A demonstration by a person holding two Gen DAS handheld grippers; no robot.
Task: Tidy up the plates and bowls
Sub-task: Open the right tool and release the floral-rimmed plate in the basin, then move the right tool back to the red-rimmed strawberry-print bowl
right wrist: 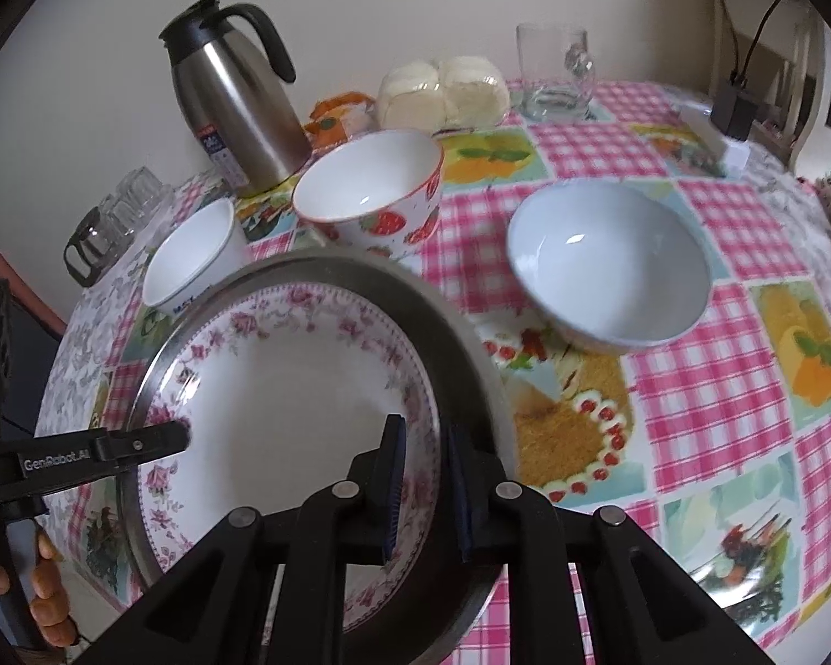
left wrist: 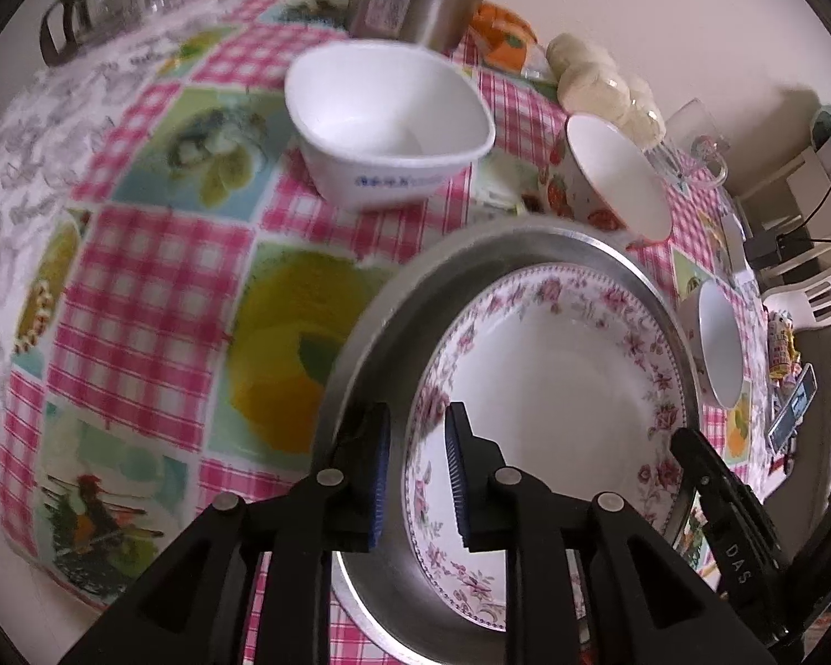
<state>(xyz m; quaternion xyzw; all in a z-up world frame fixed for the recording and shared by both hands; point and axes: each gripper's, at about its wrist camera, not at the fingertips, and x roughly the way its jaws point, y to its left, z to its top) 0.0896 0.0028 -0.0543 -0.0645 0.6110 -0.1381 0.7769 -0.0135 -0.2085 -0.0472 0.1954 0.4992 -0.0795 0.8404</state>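
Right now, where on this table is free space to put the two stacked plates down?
Free: cloth left of the metal plate, below the square bowl; also right of the pale bowl. Crowded: near the flask, strawberry bowl and glasses.

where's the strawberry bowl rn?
Right wrist view: strawberry bowl sits upper centre, just behind the metal plate, beside the steel flask.
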